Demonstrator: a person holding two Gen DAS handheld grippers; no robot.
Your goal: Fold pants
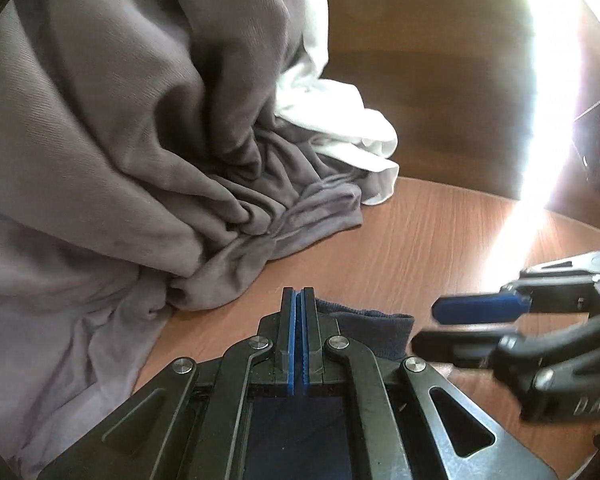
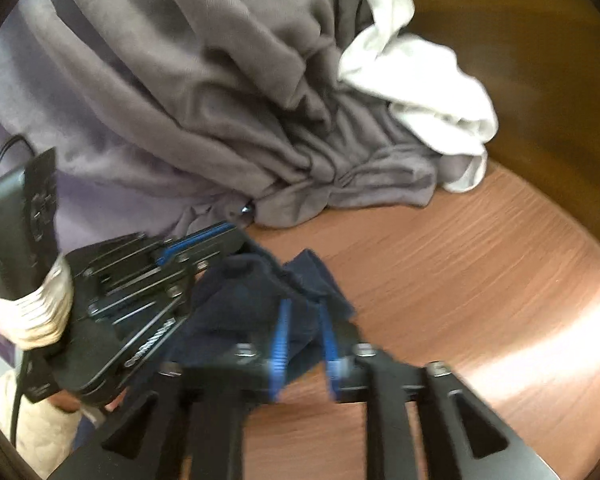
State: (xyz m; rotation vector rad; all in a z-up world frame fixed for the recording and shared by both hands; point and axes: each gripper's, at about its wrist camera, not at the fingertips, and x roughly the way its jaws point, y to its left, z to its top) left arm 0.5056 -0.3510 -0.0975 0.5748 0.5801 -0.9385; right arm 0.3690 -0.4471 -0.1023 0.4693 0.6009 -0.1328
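Now my left gripper (image 1: 299, 300) sits at six o'clock in its own view, blue pads pressed flat together; a dark navy garment, the pants (image 2: 256, 304), peeks out just behind and beneath the fingers, though I cannot tell from here whether cloth is caught between the pads. From the right wrist view, the left gripper (image 2: 224, 236) comes in from nine o'clock with its tips on the top edge of that navy cloth. My right gripper (image 2: 304, 332) stands apart, blue fingers spread, with the navy fabric lying between and behind them at six o'clock; the picture is blurred there, so contact is unclear. In the left view the right gripper (image 1: 456, 326) shows at four o'clock, its two fingers separated. A big rumpled grey cloth (image 1: 112, 140) fills nine to twelve o'clock, and a white cloth (image 1: 340, 120) lies against its one o'clock side. All rest on a reddish wooden table (image 1: 420, 232).
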